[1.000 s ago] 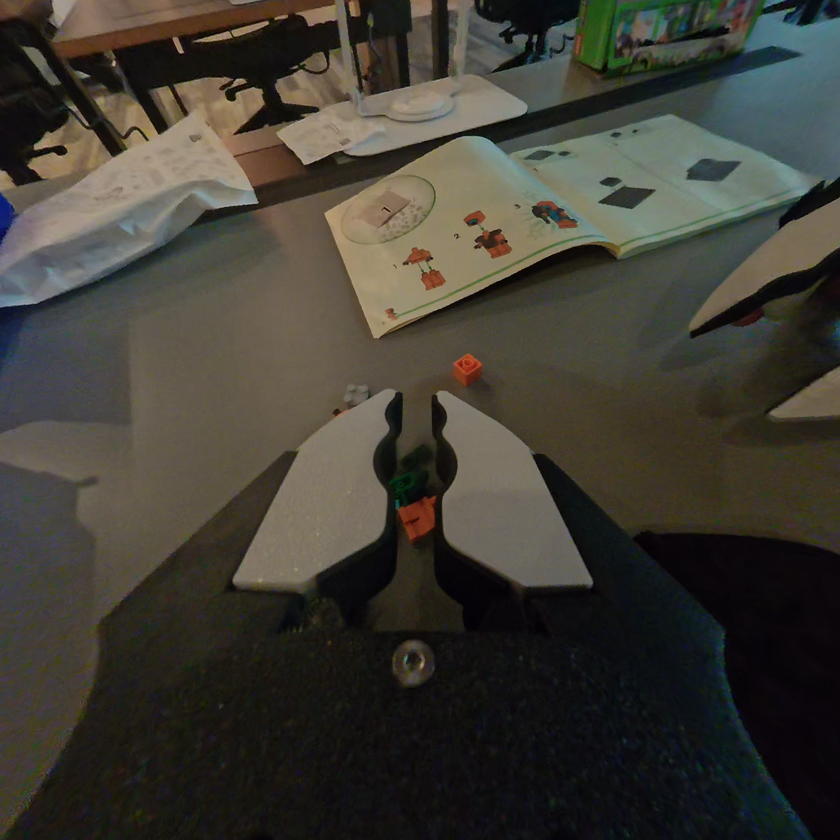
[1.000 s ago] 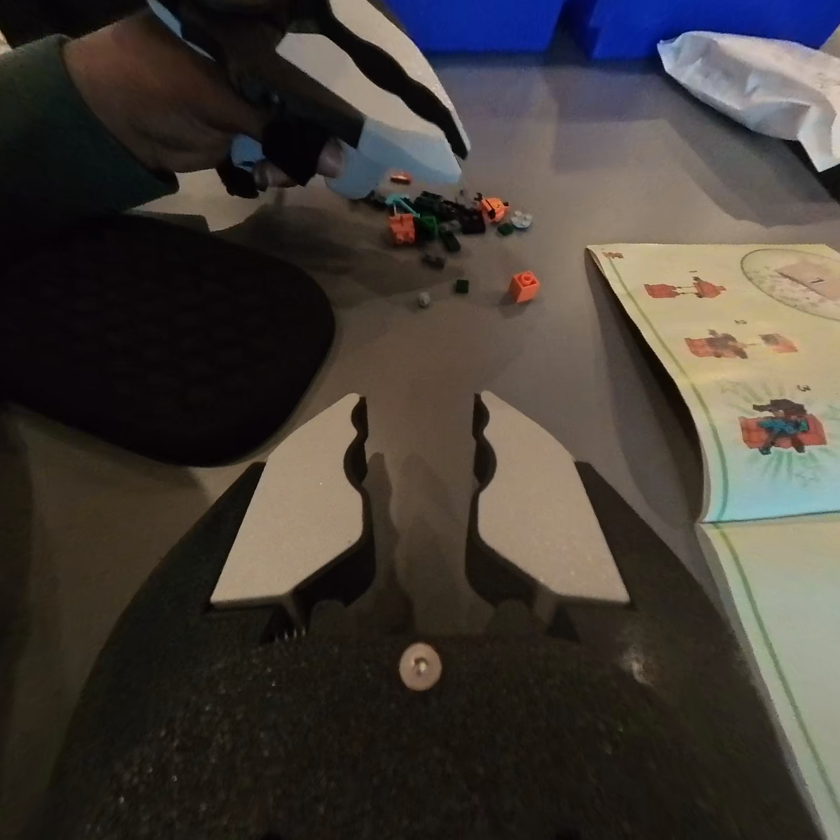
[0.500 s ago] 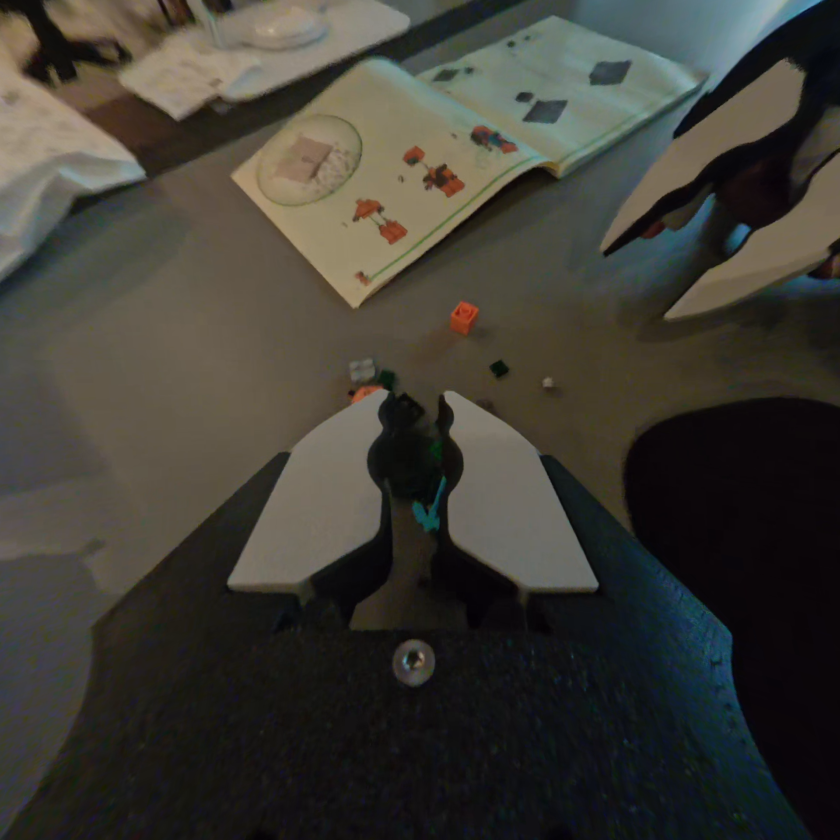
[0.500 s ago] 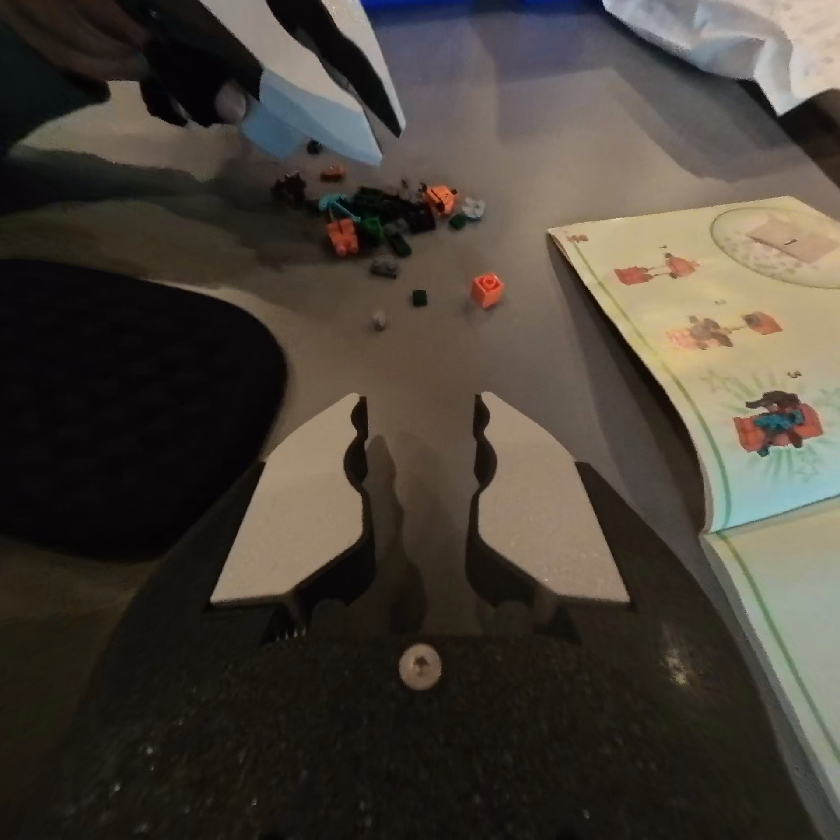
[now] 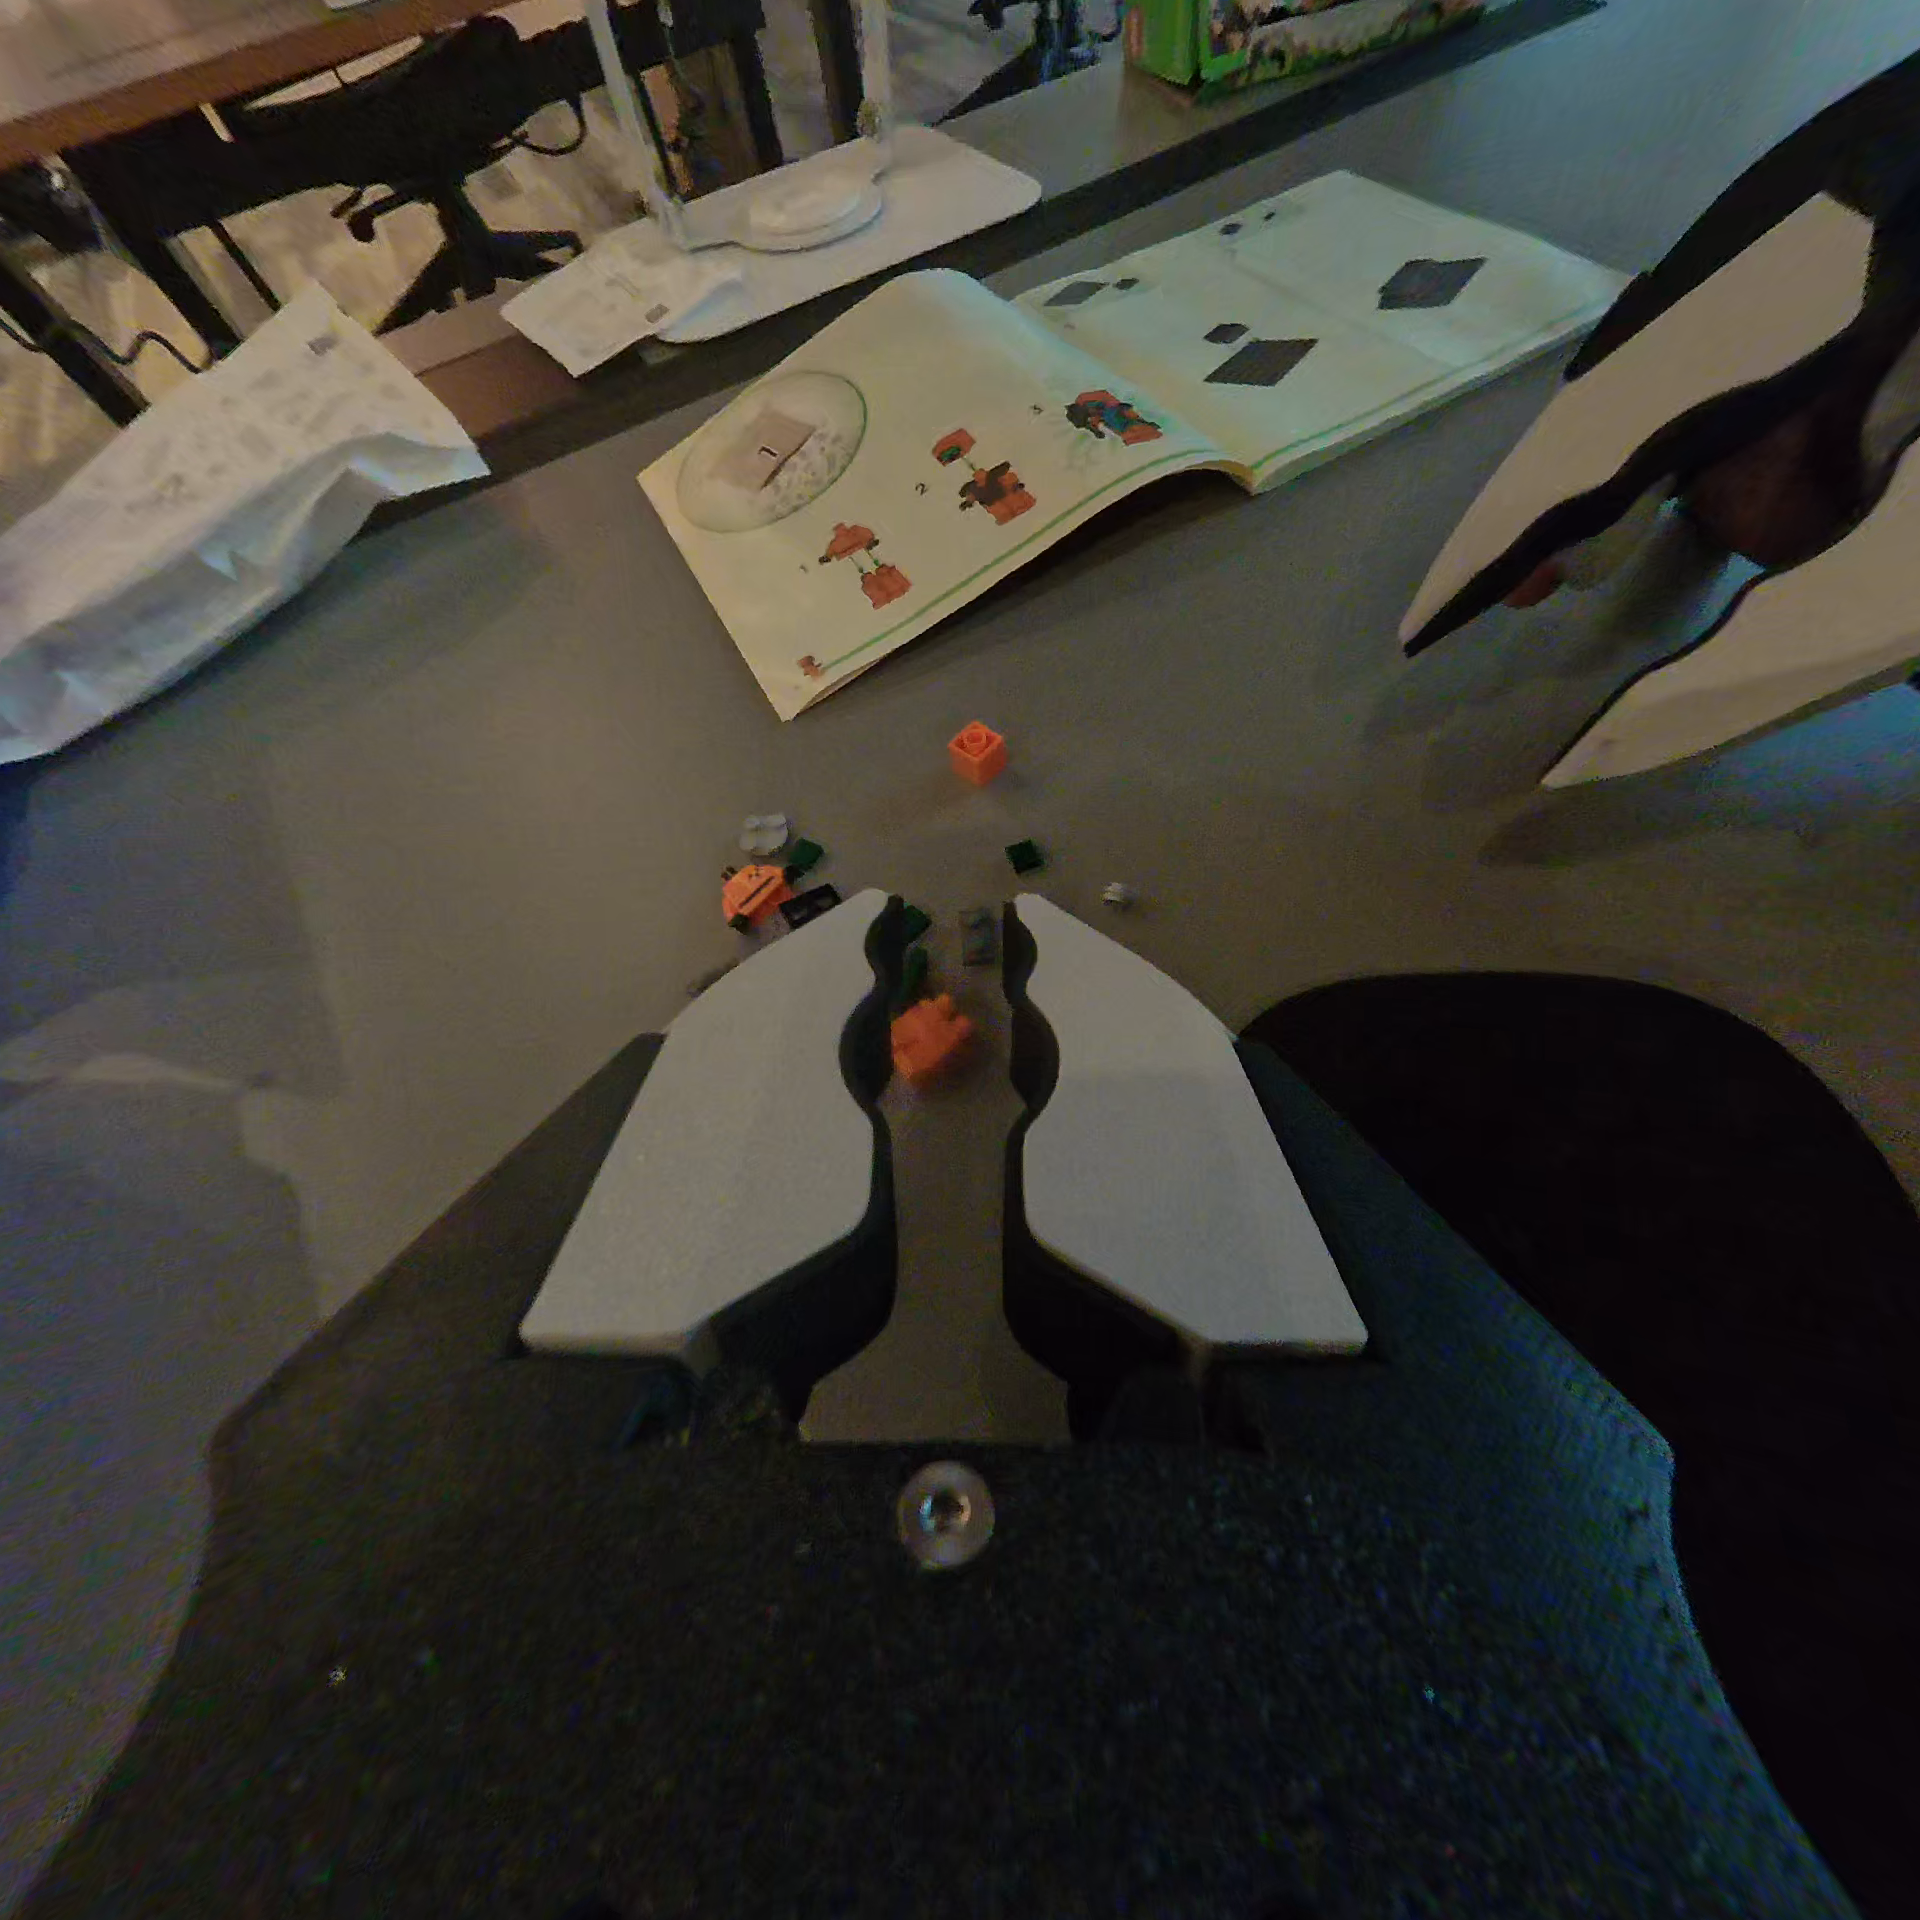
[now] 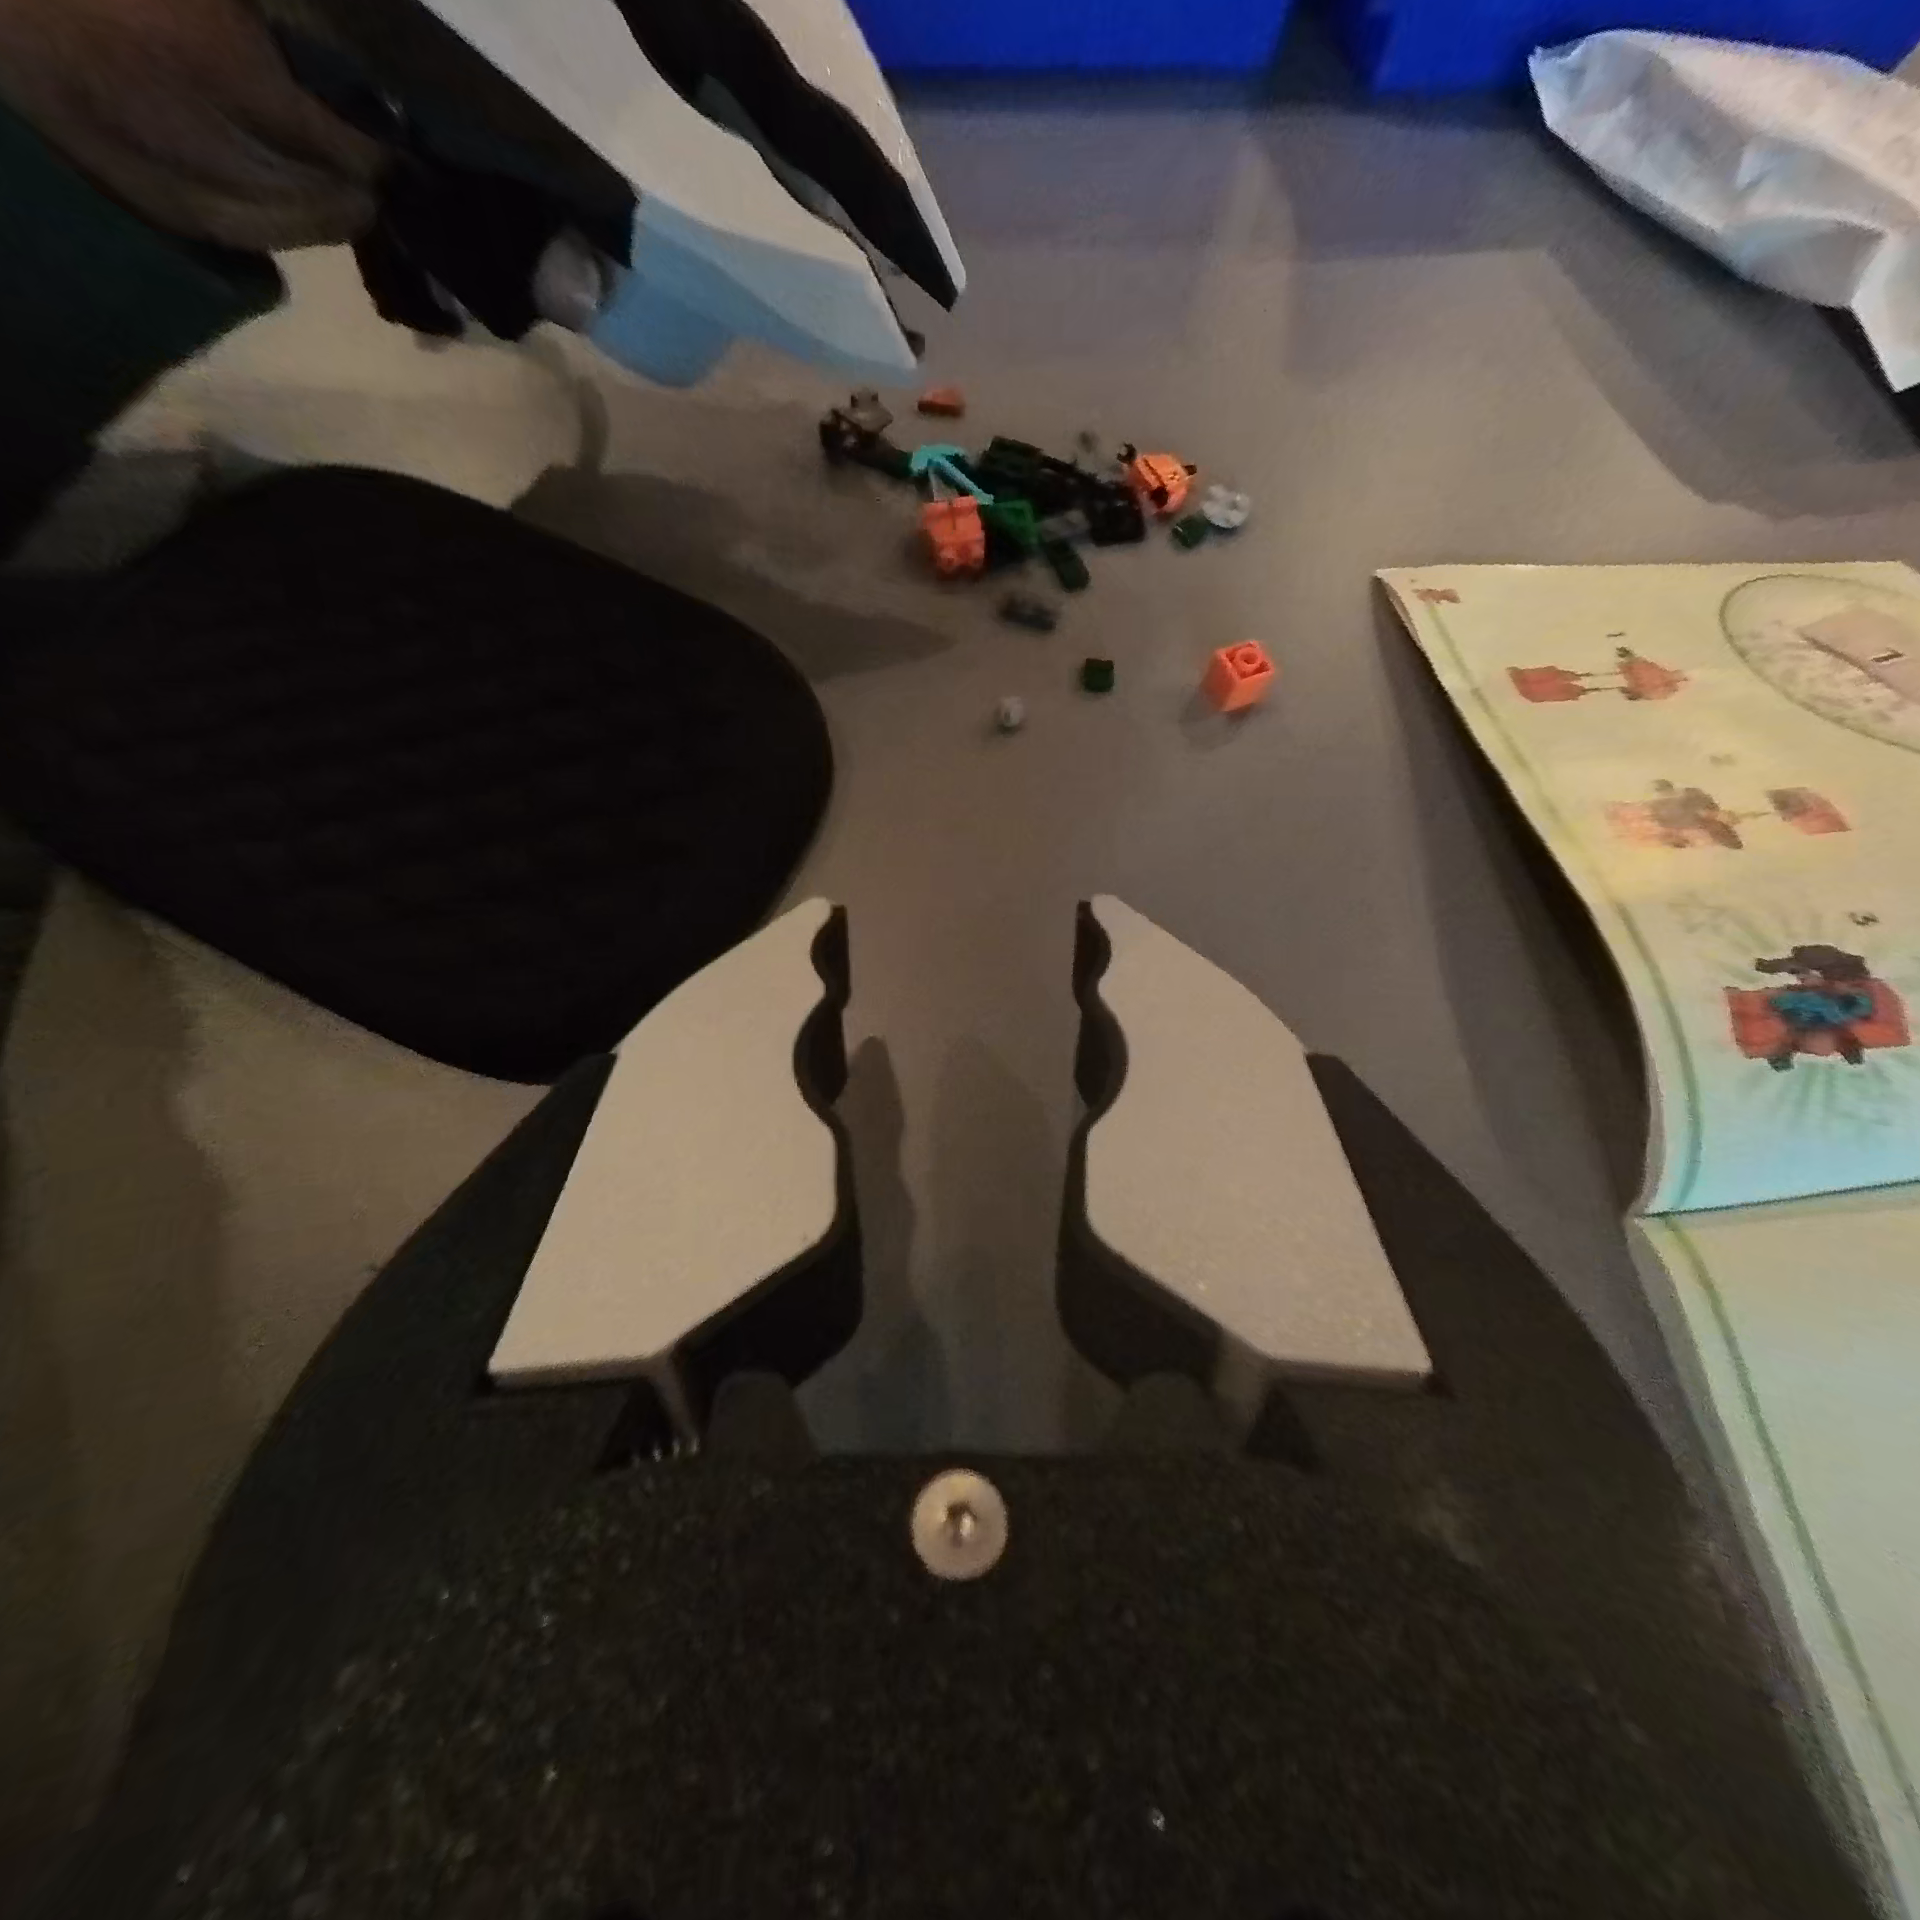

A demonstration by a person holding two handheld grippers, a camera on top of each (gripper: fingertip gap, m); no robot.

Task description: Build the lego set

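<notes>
A pile of small lego pieces (image 6: pixel 1039 509) lies on the grey table, orange, dark green, black and teal. An orange piece (image 5: pixel 930 1044) from the pile lies on the table and shows through the gap of my left gripper (image 5: pixel 951 909). That gripper hovers over the pile's near edge, narrowly open and empty. In the right wrist view the left gripper (image 6: pixel 932 330) hangs above and left of the pile. A single orange brick (image 5: pixel 977 751) sits apart, toward the open instruction booklet (image 5: pixel 1039 447). My right gripper (image 6: pixel 956 914) is open and empty, short of the pile.
A black oval pad (image 6: pixel 364 779) lies left of the right gripper. A white paper bag (image 5: pixel 208 488) lies at the far left. A green box (image 5: pixel 1299 31) and a white lamp base (image 5: pixel 831 197) stand at the back. Blue bins (image 6: pixel 1070 31) stand beyond the pile. About 12 centimeters separates my left fingertips from my right. About 6 centimeters separates my left fingertips from the orange piece (image 5: pixel 930 1044). My right wrist view (image 6: pixel 952 532) looks at it from another angle. Left tips and right tips are each some 11 centimeters from the single orange brick (image 5: pixel 977 751). My right wrist view (image 6: pixel 1243 669) looks at it from another angle.
My left gripper has lifted off the pile and drawn back, and its jaw gap has widened a little. The right gripper has stayed open and hardly moved.
</notes>
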